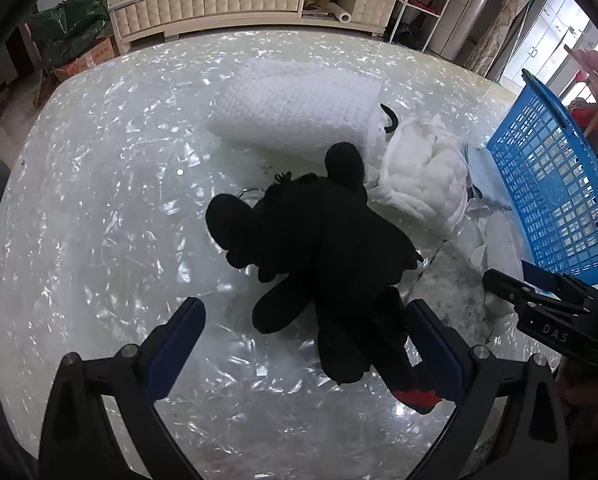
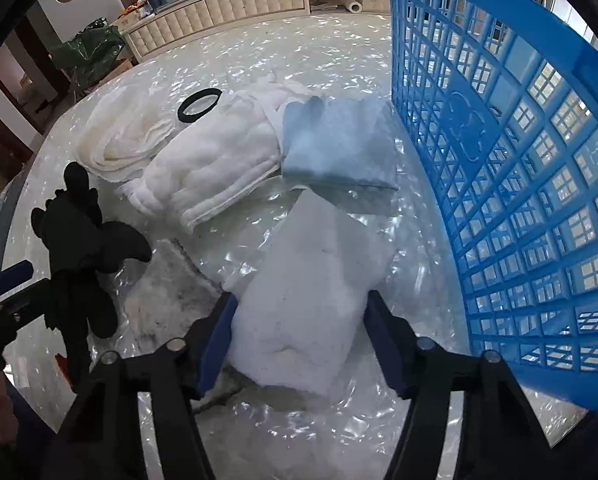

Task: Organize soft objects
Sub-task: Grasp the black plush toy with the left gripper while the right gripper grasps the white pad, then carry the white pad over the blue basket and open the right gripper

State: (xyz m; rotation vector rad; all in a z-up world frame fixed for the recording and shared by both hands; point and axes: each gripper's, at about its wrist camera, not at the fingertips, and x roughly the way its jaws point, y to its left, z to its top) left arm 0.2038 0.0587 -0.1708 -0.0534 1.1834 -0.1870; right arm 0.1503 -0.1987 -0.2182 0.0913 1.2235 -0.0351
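Pick-up step: left gripper (image 1: 305, 344), jaws apart, straddles the black plush toy (image 1: 319, 240) lying mid-table, while right gripper (image 2: 299, 340) brackets a white pad (image 2: 303, 300), contact uncertain, beside the blue basket (image 2: 519, 200); next, close and lift.

"DAS" stands on the right gripper (image 1: 539, 276).

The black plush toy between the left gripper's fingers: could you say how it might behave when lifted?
The black plush toy probably droops: its limbs and wings sprawl limply. It looks light for its size and likely squashes between the left gripper fingers. Its fuzzy fabric seems unlikely to slip.
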